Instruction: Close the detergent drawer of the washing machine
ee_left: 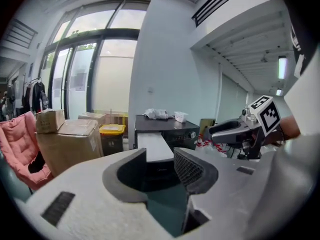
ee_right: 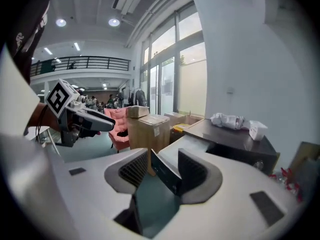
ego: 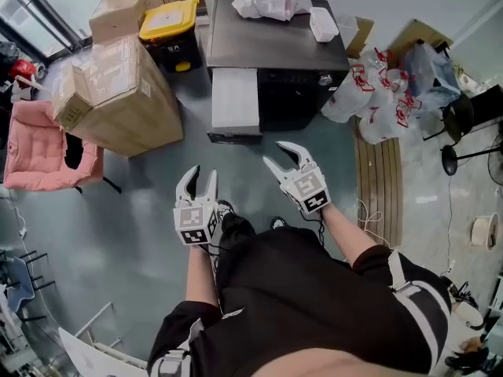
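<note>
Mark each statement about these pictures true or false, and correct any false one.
1. The detergent drawer stands pulled out of the washing machine. True.
2. The left gripper is closed on the drawer's front. False: its fingers are apart with nothing between them, and it is short of the drawer.
3. A yellow-lidded bin stands beside the machine. True.
4. The pink chair is at the right of the head view. False: it is at the left, beyond the cardboard boxes.
5. The machine's top is bare. False: a crumpled white bag and a small white box lie on it.
</note>
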The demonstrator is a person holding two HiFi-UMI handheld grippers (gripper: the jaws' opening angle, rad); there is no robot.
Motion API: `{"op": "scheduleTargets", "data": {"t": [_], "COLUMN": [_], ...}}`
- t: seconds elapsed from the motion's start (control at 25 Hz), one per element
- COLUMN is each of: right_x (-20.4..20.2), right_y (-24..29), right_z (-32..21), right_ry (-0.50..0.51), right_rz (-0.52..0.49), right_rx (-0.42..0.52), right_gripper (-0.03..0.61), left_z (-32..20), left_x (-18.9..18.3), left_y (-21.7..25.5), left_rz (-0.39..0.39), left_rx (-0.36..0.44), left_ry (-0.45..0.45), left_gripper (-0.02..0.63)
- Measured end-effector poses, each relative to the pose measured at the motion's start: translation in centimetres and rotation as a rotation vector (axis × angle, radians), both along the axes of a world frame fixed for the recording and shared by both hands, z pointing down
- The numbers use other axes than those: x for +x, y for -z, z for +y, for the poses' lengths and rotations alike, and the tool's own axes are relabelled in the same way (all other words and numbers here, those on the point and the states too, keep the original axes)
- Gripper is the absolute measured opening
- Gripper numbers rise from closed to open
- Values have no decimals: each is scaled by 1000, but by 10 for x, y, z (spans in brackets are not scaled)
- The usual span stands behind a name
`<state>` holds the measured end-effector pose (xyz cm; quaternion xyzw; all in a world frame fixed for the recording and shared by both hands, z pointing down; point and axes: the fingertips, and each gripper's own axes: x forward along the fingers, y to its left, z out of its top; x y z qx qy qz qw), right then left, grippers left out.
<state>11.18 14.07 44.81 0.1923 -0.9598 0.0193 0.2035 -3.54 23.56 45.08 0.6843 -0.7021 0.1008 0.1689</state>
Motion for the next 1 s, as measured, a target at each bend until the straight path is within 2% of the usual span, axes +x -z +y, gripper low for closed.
{"op": "scheduleTargets", "data": {"t": [0.16,0.4,0.6,0.8,0.92,1.0], "right_x": [-33,-63,-77,-70,-64,-60], "right_y": [-3,-5,-26,-45,-56,-62], "right_z": [-18,-28,-36,-40,-46,-50], "right_ry": [-48,-113,-104,-80,-49,-20], "right_rz": [16,66,147,224,259,262], "right_rx": [-13,-41,-60,-90,-120,-158], "right_gripper": [190,175,172,169,166,160], "left_z": [-31,-63,-81,-95,-101,-102], "left_x": [-31,-50,-66,-72,-64,-56], "left_y": [3,-8,-27,-48,-58,-64], "left_rz": [4,-7,-61,-94,-178,-256], "left_rx": [0,-40,-82,-149,-213,-253], "left_ry": [-103,-301,-445,-529,-611,-672], "left_gripper": [170,172,180,184,180,130]}}
